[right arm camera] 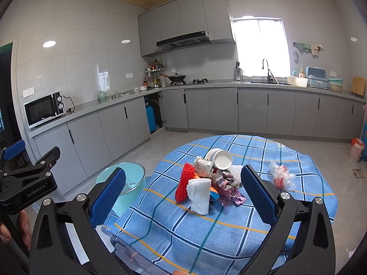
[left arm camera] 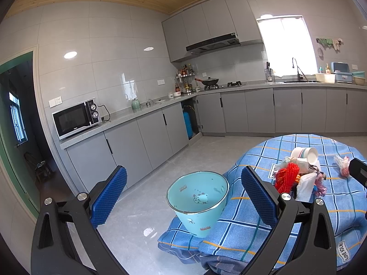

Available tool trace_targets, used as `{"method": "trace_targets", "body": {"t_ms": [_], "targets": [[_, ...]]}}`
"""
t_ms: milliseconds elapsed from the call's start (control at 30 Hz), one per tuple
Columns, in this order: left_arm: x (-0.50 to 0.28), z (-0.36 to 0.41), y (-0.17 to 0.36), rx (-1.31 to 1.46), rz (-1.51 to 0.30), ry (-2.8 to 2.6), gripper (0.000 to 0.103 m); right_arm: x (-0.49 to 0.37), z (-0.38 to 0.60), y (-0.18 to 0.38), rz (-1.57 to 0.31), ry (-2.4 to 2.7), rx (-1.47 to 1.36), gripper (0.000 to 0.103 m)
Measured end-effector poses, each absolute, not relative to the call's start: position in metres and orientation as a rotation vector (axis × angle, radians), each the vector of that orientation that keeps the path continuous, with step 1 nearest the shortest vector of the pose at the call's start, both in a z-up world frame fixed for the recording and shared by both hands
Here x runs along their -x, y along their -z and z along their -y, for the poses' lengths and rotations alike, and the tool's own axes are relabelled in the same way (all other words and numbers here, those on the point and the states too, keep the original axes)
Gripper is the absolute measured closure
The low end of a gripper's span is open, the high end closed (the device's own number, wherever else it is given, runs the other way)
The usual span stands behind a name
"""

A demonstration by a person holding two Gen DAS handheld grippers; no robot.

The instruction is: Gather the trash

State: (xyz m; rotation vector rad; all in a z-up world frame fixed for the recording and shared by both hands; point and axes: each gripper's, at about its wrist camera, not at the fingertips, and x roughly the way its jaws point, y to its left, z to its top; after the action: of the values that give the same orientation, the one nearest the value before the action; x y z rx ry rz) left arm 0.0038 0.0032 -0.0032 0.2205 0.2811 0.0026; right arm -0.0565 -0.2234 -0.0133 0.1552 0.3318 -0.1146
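A light blue bin (left arm camera: 197, 204) (right arm camera: 128, 178) stands tilted at the left edge of the round table (right arm camera: 206, 229), which is covered by a blue checked cloth. My left gripper (left arm camera: 183, 174) is open just above and in front of the bin, holding nothing. A trash pile lies mid-table: a red foam net (right arm camera: 183, 183), a white paper towel wad (right arm camera: 200, 194), stacked paper cups (right arm camera: 220, 158), a purple wrapper (right arm camera: 231, 197). A crumpled plastic bag (right arm camera: 279, 176) lies apart to the right. My right gripper (right arm camera: 183, 173) is open and empty, hovering near the pile.
Grey kitchen cabinets run along the left and far walls, with a microwave (right arm camera: 43, 108) on the counter. A blue gas cylinder (right arm camera: 151, 116) stands in the corner. A red-lined bucket (right arm camera: 356, 149) stands on the floor at right. A person's hand (right arm camera: 13, 226) shows at left.
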Motion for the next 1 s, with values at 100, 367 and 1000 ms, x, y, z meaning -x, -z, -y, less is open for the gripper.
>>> {"method": "trace_targets", "body": {"t_ms": [100,367,1000], "targets": [[-0.003,-0.004,0.002,-0.219,-0.281,-0.002,0.005,0.056,0.223,0.013,-0.333,0.115,-0.155,0.004],[-0.004,-0.005,0.001,-0.219,-0.286,-0.001,0.005,0.056,0.223,0.013,-0.333,0.115,-0.156,0.004],[-0.013,0.003,0.016,-0.240,-0.317,0.010,0.005,0.050,0.228,0.020,-0.351,0.124,-0.160,0.004]]}}
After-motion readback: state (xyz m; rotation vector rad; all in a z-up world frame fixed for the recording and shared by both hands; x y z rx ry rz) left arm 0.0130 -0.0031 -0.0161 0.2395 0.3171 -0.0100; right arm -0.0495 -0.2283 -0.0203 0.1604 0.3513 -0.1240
